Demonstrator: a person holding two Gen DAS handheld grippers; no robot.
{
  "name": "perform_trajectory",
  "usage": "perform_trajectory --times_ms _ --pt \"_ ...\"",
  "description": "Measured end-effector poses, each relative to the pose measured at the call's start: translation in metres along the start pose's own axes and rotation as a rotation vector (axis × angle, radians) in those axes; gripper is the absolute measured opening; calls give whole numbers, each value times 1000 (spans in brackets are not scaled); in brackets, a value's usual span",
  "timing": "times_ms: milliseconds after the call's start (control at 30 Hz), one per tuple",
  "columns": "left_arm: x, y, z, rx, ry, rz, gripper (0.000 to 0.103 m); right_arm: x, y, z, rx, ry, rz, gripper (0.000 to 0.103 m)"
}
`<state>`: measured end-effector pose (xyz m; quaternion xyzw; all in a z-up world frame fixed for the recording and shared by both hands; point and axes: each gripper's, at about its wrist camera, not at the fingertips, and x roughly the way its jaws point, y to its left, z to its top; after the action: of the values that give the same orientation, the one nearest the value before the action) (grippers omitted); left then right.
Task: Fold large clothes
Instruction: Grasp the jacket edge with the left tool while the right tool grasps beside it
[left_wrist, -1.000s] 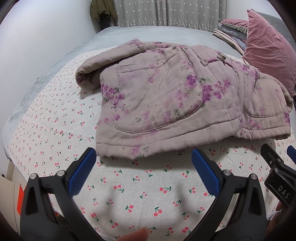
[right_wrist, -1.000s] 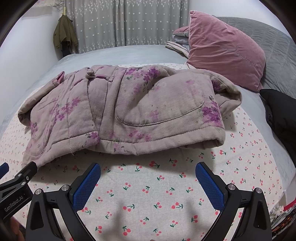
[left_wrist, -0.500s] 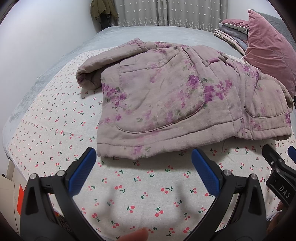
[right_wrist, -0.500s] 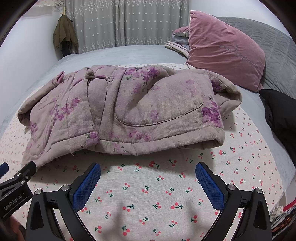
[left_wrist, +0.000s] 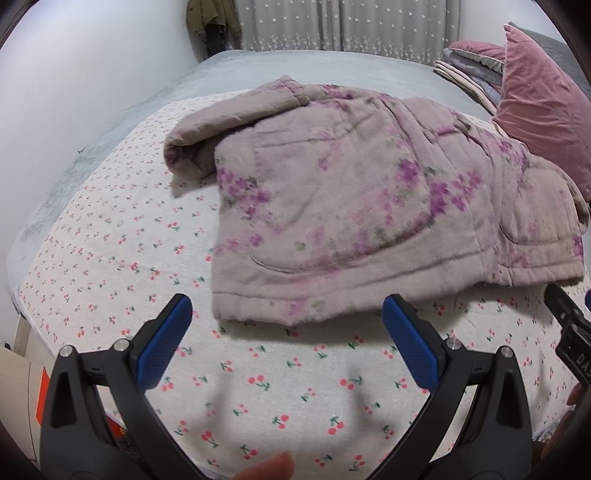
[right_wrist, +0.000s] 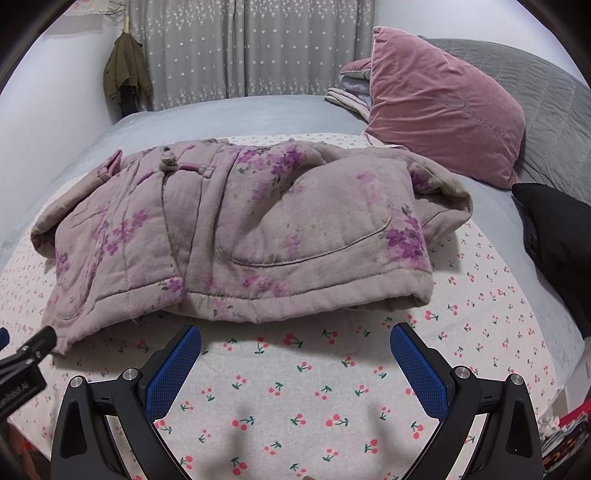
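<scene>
A padded mauve jacket with purple flowers (left_wrist: 369, 206) lies on the cherry-print sheet (left_wrist: 277, 376), both sleeves folded in over the body. Its hem faces me in both views. My left gripper (left_wrist: 288, 314) stands open just short of the hem's left corner, nothing between its blue pads (left_wrist: 164, 339). In the right wrist view the same jacket (right_wrist: 258, 229) lies ahead, and my right gripper (right_wrist: 295, 343) is open just below the hem, empty. The other gripper's tip shows at each view's edge: the right gripper's tip (left_wrist: 569, 328) in the left wrist view, the left gripper's tip (right_wrist: 26, 354) in the right wrist view.
A pink velvet pillow (right_wrist: 443, 107) and folded bedding (right_wrist: 351, 92) sit at the bed's far right. A black garment (right_wrist: 554, 236) lies at the right edge. A green coat (right_wrist: 125, 70) hangs by the grey curtain (right_wrist: 251, 48). The bed's left edge drops off near the wall.
Both grippers have moved closer to the jacket's hem, the left one also shifting left toward the corner. The jacket has not moved.
</scene>
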<state>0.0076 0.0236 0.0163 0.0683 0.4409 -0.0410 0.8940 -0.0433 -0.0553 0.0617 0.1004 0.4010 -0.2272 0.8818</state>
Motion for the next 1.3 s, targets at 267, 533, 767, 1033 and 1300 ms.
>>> perform_trajectory --times_ms 267,533,767,1033,1300 --pt "8 18 27 -23 -13 28 102 0 -5 11 -11 -14 -3 103" --pt "42 17 48 27 41 -11 102 14 -16 32 4 -3 -16 103" --pt "85 15 47 40 87 -24 102 36 -27 49 27 30 -3 103" --pt "140 36 45 -21 204 -182 103 96 -43 57 21 136 128 103" --pt "143 59 40 48 186 -300 103 112 -68 38 14 82 258 103"
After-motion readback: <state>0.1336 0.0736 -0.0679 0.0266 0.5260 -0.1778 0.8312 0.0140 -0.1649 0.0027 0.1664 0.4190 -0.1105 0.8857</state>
